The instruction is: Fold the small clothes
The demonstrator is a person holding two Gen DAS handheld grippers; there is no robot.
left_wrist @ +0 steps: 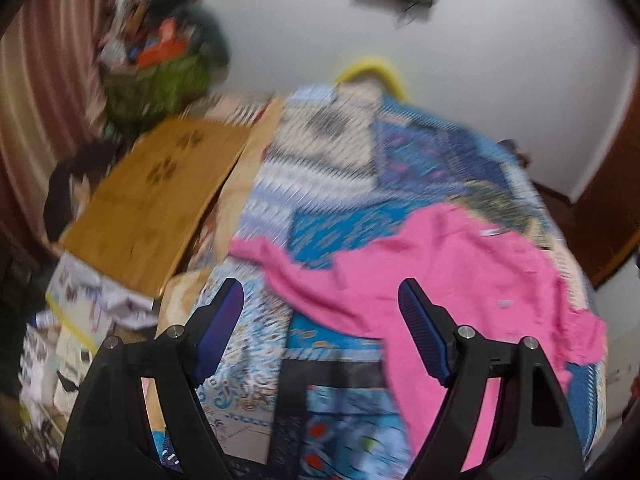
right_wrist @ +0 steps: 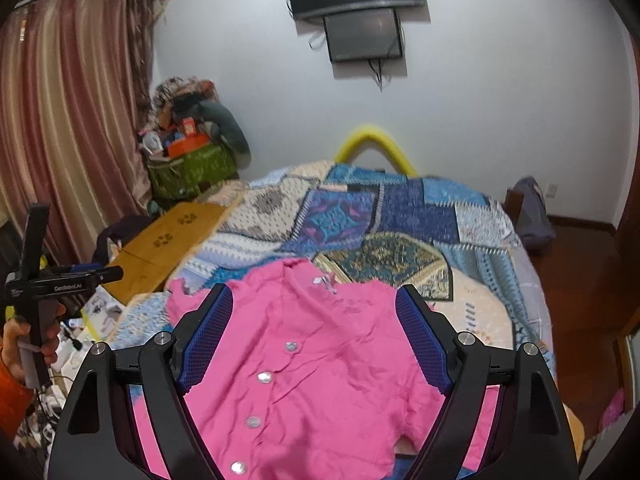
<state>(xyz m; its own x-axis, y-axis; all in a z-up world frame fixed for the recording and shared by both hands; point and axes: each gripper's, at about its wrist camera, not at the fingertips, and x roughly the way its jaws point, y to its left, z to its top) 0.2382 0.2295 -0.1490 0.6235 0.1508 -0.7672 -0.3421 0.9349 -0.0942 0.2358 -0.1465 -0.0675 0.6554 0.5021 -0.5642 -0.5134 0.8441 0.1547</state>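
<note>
Beside the bed, a wooden board [right_wrist: 168, 246] adjoins the pink shirt [right_wrist: 316, 376] on the quilt [right_wrist: 420, 216].

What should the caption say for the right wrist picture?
Open right gripper hovers over a buttoned pink shirt on the patchwork quilt.

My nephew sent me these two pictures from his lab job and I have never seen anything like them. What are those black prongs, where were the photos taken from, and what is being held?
The prongs are two-finger grippers, one held in each of a person's hands. Each picture comes from a camera on one gripper, looking along its fingers. The left gripper and the right gripper are both open, holding nothing. Ahead lies a pink buttoned shirt, spread on a bed's patchwork quilt. A wooden board lies beside it. In the right view, the person's left hand holds the other gripper.
</note>
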